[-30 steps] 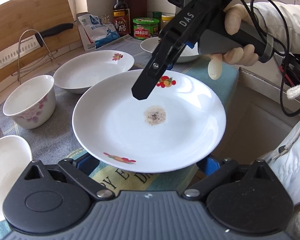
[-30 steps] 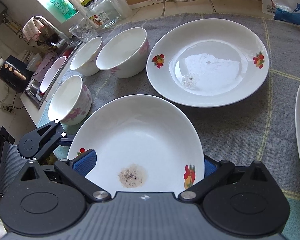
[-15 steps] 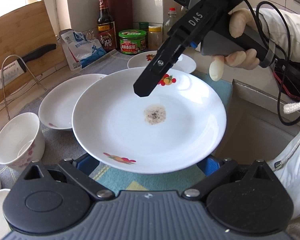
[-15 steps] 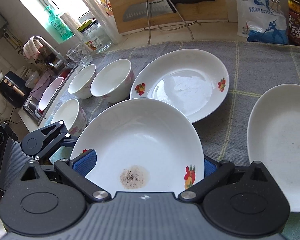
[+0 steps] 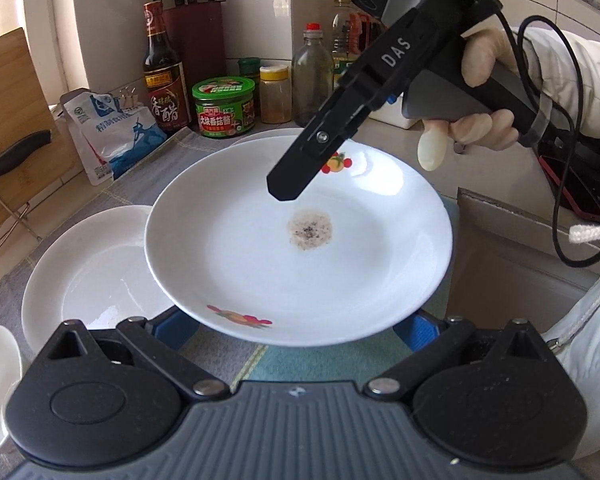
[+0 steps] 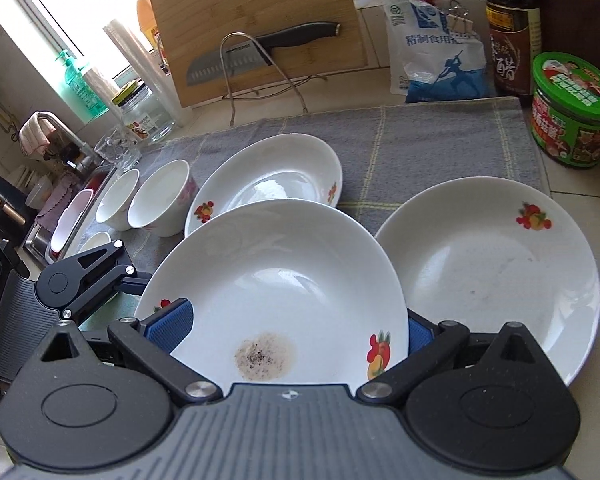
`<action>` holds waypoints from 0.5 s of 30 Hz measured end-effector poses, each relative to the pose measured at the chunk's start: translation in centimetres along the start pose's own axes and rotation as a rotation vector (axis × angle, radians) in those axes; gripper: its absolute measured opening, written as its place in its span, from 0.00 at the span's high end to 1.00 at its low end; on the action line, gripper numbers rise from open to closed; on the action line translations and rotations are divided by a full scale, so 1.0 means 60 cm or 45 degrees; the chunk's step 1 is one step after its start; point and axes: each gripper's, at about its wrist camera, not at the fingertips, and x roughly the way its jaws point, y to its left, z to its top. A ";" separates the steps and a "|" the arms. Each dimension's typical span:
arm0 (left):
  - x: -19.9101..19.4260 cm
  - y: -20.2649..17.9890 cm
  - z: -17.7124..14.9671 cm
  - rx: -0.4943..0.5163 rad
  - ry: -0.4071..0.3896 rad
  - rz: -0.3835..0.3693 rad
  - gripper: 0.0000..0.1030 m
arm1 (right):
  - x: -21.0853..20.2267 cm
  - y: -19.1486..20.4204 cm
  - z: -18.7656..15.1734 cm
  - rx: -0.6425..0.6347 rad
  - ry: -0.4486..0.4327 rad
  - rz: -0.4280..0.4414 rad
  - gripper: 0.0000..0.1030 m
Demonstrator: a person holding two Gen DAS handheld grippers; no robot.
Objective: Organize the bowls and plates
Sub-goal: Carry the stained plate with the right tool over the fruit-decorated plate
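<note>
A grey checked cloth is covering the counter, with a bamboo cutting board and a knife leaning at the back beside a salt bag, a vinegar bottle and a green-lidded jar. A sink is sitting at the far left. Two white plates and bowls are resting on the cloth. The stained plate, white with fruit prints and a brown speckled spot, is hanging above the counter, with the left tool pinching its near rim and the right tool pinching the opposite rim.
</note>
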 end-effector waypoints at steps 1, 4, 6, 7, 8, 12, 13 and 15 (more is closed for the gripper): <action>0.008 -0.001 0.005 0.002 -0.002 -0.005 0.02 | -0.002 -0.010 0.000 0.005 -0.003 -0.009 0.00; 0.032 -0.001 0.020 0.001 0.002 -0.019 0.02 | -0.007 -0.036 0.000 0.025 -0.011 -0.025 0.00; 0.046 -0.001 0.030 0.001 0.007 -0.029 0.02 | -0.011 -0.051 0.000 0.032 -0.017 -0.030 0.00; 0.052 -0.001 0.034 0.002 0.011 -0.034 0.02 | -0.013 -0.056 0.000 0.031 -0.020 -0.033 0.00; 0.060 0.000 0.039 0.003 0.018 -0.039 0.02 | -0.015 -0.063 0.000 0.031 -0.023 -0.038 0.00; 0.085 0.001 0.055 0.008 0.033 -0.053 0.02 | -0.023 -0.087 0.003 0.052 -0.049 -0.049 0.00; 0.089 0.002 0.058 0.010 0.033 -0.056 0.02 | -0.026 -0.092 0.003 0.058 -0.053 -0.051 0.00; 0.097 0.002 0.064 0.017 0.034 -0.065 0.02 | -0.029 -0.101 0.003 0.064 -0.057 -0.056 0.00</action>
